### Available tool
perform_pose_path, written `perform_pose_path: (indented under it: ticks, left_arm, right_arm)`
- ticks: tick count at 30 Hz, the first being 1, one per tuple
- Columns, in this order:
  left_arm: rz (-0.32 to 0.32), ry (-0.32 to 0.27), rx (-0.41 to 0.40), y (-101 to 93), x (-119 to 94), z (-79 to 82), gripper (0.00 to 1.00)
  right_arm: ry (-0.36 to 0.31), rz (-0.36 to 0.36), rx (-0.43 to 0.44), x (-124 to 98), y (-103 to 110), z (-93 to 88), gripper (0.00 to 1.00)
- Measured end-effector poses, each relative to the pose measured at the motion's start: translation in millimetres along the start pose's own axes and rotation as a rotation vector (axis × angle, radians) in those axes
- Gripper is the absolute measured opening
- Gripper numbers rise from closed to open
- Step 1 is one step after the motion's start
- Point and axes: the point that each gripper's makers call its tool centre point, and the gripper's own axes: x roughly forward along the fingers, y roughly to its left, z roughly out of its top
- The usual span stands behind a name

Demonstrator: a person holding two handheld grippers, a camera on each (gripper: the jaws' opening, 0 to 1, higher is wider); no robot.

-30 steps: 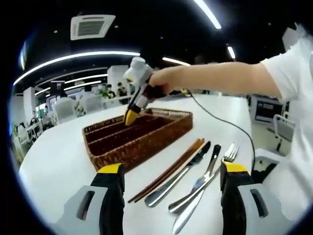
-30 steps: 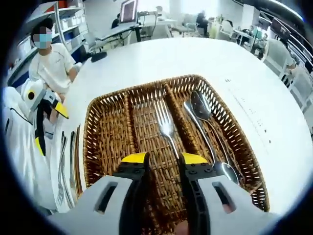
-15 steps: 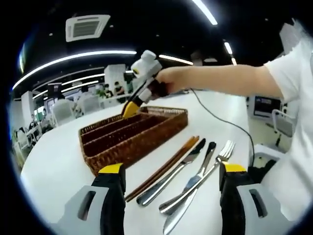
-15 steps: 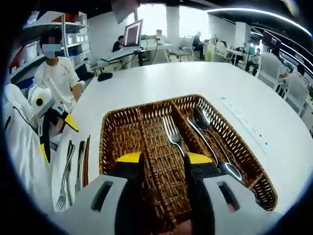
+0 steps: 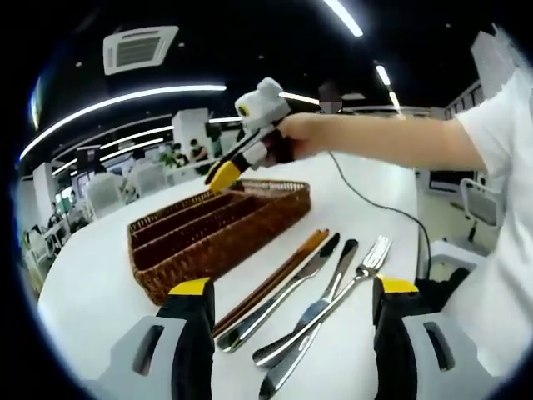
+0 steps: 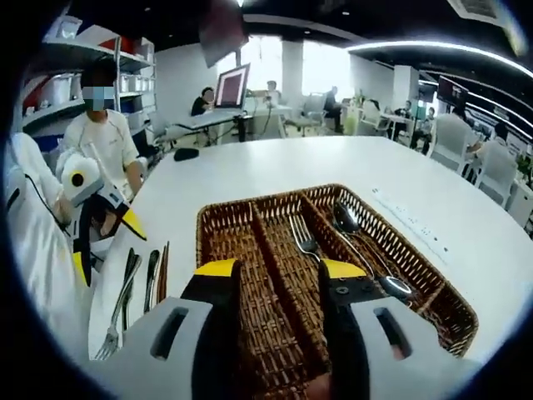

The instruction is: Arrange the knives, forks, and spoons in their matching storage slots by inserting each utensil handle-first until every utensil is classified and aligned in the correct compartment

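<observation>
Person in a white short-sleeved shirt (image 5: 500, 125). Each handheld gripper has a light grey body with slotted sides, black jaws and yellow tips: left gripper (image 5: 291, 292), right gripper (image 6: 279, 268). A thin black cable (image 5: 379, 204) trails from the right one

Big white round counter (image 5: 92, 283). A wicker basket (image 5: 218, 242) sits on it around 10 o'clock in the left gripper view. Just beside it toward 5 o'clock lie brown chopsticks (image 5: 275, 279), two knives (image 5: 283, 293) and a fork (image 5: 333, 300) side by side. A black cable (image 5: 375, 204) runs across at 2 o'clock.
</observation>
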Motion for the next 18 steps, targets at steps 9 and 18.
perform_pose_path:
  ticks: [9, 18]
  left_arm:
    - [-0.003, 0.002, 0.007, -4.3, 3.4, 2.5, 0.78]
    - [-0.003, 0.011, 0.007, -3.1, 3.8, 3.7, 0.78]
  right_arm:
    - [-0.105, -0.041, -0.020, -17.0, 20.8, 1.9, 0.43]
    - [-0.184, -0.070, -0.007, -34.1, 43.3, -3.8, 0.50]
